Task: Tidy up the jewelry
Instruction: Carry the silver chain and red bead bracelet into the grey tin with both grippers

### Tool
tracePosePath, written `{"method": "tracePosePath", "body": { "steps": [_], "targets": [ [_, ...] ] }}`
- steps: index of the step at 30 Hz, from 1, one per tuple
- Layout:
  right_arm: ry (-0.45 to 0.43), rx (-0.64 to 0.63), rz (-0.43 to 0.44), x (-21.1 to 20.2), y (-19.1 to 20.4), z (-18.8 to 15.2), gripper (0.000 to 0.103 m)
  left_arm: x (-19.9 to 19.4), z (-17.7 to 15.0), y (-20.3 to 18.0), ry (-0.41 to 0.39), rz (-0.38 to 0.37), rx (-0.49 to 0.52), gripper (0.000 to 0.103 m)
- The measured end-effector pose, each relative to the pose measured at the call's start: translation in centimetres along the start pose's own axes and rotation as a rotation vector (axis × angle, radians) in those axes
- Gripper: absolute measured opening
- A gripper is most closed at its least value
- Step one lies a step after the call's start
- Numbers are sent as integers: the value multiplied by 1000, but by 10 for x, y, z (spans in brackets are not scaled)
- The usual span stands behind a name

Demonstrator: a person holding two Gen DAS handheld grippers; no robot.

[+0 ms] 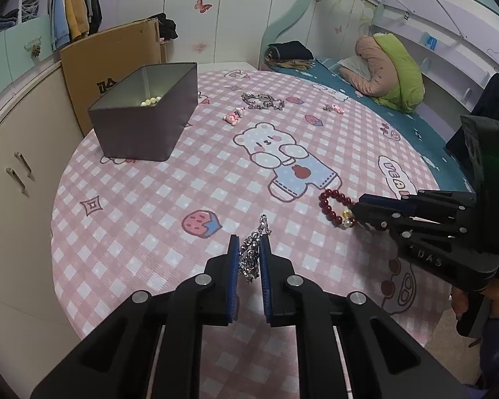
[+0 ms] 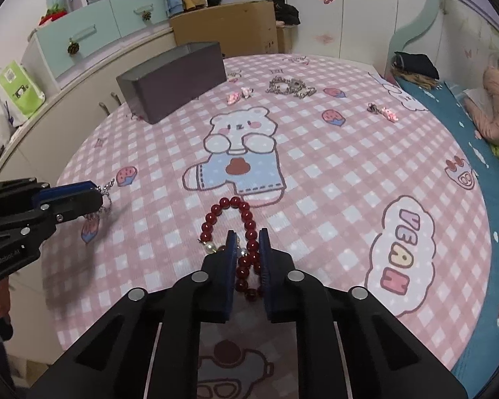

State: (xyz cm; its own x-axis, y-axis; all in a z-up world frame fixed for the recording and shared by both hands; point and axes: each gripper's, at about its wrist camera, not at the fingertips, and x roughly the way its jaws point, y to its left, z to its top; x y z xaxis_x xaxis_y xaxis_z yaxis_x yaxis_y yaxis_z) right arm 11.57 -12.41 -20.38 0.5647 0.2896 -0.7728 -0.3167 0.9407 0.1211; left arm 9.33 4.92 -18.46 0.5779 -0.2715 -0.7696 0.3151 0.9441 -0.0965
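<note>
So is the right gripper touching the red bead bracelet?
Touching: the right wrist view shows the right gripper pads pressed against the red bead bracelet.

My table (image 1: 143, 206), covered in pink checked cloth with a cartoon bear, carries a dark grey rectangular box (image 1: 143, 126), silver chain jewelry (image 1: 262, 101) and small pink charms (image 1: 233, 115).
</note>
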Motion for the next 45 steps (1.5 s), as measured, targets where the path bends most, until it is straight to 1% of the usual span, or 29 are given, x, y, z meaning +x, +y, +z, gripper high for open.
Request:
{"method": "tracePosePath", "body": {
  "steps": [4, 9, 12, 14, 15, 16, 18, 20, 24, 26, 27, 28, 29, 30, 34, 36, 37, 38, 39, 41, 42, 45],
  "targets": [
    [1, -2, -8, -2, -6, 6, 0, -2, 4, 0, -9, -9, 0, 10],
    [-29, 13, -10, -10, -13, 15, 0, -4, 14, 4, -19, -39, -14, 10],
    [-51, 10, -4, -19, -15, 25, 0, -8, 24, 8, -35, -64, -22, 10],
    [-49, 5, 6, -23, -14, 33, 0, -13, 34, 12, -51, -83, -26, 10],
    [-34, -2, 9, -22, -14, 35, 1, -16, 40, 14, -64, -85, -28, 10],
    [5, -18, 1, -18, -13, 36, 1, -18, 44, 15, -73, -88, -28, 10],
    [8, -12, -36, -14, -13, 35, 6, -24, 53, 18, -96, -92, -28, 10],
    [35, -3, -48, -6, -13, 33, 7, -27, 58, 20, -108, -86, -22, 10],
    [97, -26, -56, 10, -9, 27, 8, -27, 60, 23, -110, -89, -23, 10],
    [108, -30, -60, 12, -8, 23, 8, -27, 59, 24, -104, -92, -25, 10],
    [112, -32, -62, 12, -8, 22, 10, -27, 58, 25, -102, -94, -27, 10],
    [116, -31, -59, 12, -8, 20, 14, -27, 57, 26, -101, -95, -29, 10],
    [120, -28, -56, 12, -9, 19, 35, -27, 56, 26, -99, -95, -31, 10],
    [123, -27, -57, 12, -9, 17, 53, -26, 56, 27, -98, -97, -33, 10],
    [126, -25, -46, 13, -9, 12, 51, -25, 54, 28, -95, -101, -37, 10],
    [113, -46, -76, 13, -9, 11, 36, -25, 53, 28, -94, -104, -38, 10],
    [115, -41, -69, 13, -10, 12, 34, -25, 54, 28, -94, -106, -38, 10],
    [116, -42, -61, 13, -11, 13, 19, -25, 53, 27, -92, -108, -37, 10],
    [119, -45, -48, 13, -11, 13, 12, -25, 53, 27, -91, -109, -37, 10],
    [123, -68, -53, 14, -7, 14, 8, -25, 53, 27, -91, -109, -37, 10],
    [123, -80, -62, 14, -6, 14, 8, -25, 53, 27, -93, -110, -39, 10],
    [124, -65, -43, 14, -6, 14, 8, -27, 55, 27, -99, -117, -44, 10]
  ]
}}
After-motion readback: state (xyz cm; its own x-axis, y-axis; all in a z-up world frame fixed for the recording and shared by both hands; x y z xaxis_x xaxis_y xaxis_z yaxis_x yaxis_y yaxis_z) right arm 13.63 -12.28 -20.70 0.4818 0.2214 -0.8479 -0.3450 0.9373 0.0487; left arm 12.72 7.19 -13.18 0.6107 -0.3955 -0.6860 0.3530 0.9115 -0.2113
